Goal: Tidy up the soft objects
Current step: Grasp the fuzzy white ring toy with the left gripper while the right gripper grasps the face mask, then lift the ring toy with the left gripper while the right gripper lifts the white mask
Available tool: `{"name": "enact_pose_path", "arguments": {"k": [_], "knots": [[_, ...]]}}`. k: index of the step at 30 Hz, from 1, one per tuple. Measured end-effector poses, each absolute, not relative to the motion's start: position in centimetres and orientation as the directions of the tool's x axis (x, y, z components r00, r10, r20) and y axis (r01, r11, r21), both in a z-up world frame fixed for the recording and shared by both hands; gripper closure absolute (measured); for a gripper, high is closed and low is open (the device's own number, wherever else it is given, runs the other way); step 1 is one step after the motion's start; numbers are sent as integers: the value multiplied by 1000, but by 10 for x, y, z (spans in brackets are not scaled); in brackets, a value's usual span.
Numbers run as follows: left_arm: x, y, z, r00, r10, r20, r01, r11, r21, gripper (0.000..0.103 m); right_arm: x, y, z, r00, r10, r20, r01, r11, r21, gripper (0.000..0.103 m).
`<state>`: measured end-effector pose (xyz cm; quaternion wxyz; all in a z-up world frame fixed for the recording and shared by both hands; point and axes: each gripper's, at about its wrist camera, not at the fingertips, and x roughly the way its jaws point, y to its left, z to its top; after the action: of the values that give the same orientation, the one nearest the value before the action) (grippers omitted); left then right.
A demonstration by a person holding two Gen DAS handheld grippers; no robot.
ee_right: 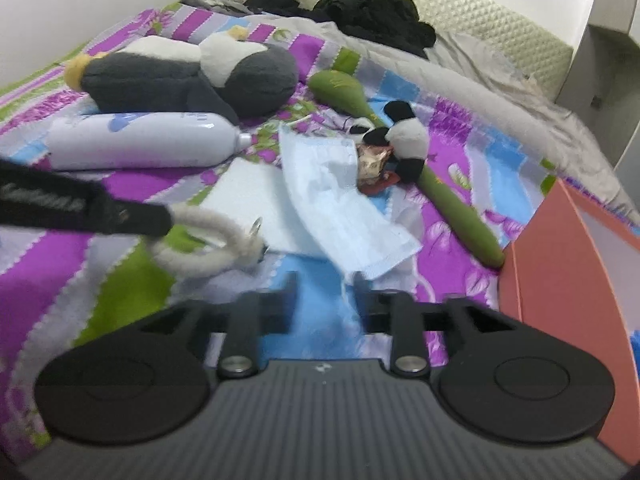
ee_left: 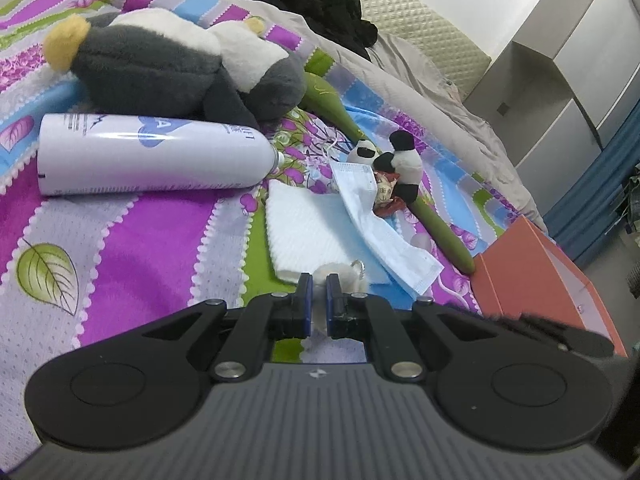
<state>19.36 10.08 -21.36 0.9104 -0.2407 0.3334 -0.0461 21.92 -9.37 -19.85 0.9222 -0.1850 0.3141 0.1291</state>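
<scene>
A bed covered by a striped floral sheet point(ee_left: 132, 248) in purple, green and blue is seen from two hand-held grippers. The left gripper point(ee_left: 319, 280) is closed tightly on a cream fluffy ring point(ee_right: 208, 240), a soft keyring-like loop with a small metal ring attached; in the right wrist view the loop is seen lifted just above the sheet at near left. The right gripper point(ee_right: 325, 284) is held partly open with nothing between its fingers, over bare blue sheet at the near edge.

Further in, a white folded cloth point(ee_left: 304, 232) is overlapped by a pale blue face mask point(ee_right: 340, 212). A panda plush on a green stick point(ee_right: 404, 140) lies to the right, its near end touching an orange box point(ee_right: 560, 264) at the right edge. At far left, a large grey and white penguin plush point(ee_left: 168, 68) rests against a white spray bottle point(ee_left: 148, 156) lying on its side. Dark clothes point(ee_right: 376, 16) are piled at the far end by a quilted headboard point(ee_right: 480, 12). Open sheet is left mainly at near left.
</scene>
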Motion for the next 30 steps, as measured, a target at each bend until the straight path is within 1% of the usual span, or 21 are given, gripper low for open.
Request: {"name": "enact_pose_path", "arguments": {"k": [4, 7, 8, 9, 10, 12, 15, 19, 24, 30], "knots": [[193, 103, -218, 772, -256, -582, -77, 871, -484, 95, 238, -88, -209, 775, 95, -625, -354, 884, -305, 65], [193, 106, -222, 767, -270, -582, -71, 865, -496, 95, 249, -83, -220, 765, 86, -639, -381, 860, -340, 68], [192, 107, -223, 766, -273, -582, -72, 863, -499, 95, 252, -82, -222, 764, 79, -640, -382, 855, -351, 76], [192, 107, -224, 765, -274, -583, -73, 863, -500, 95, 253, -81, -224, 765, 71, -640, -381, 851, -362, 90], [192, 108, -225, 764, -274, -584, -73, 863, -501, 95, 254, -80, -226, 767, 63, -639, -378, 848, -371, 96], [192, 110, -225, 764, -275, -583, -73, 862, -502, 95, 254, -81, -224, 769, 54, -638, -366, 854, -370, 99], [191, 110, -225, 763, -277, -584, -70, 863, -500, 95, 247, -84, -213, 774, 51, -631, -348, 867, -356, 99], [183, 108, -218, 765, -277, -581, -75, 859, -507, 96, 228, -86, -199, 804, 27, -595, -342, 839, -424, 99], [158, 99, -207, 769, -265, -582, -78, 864, -497, 96, 205, -99, -189, 793, 27, -609, -348, 841, -415, 99], [128, 102, -200, 753, -258, -606, -99, 865, -492, 96, 162, -104, -182, 757, 40, -652, -382, 837, -392, 99]]}}
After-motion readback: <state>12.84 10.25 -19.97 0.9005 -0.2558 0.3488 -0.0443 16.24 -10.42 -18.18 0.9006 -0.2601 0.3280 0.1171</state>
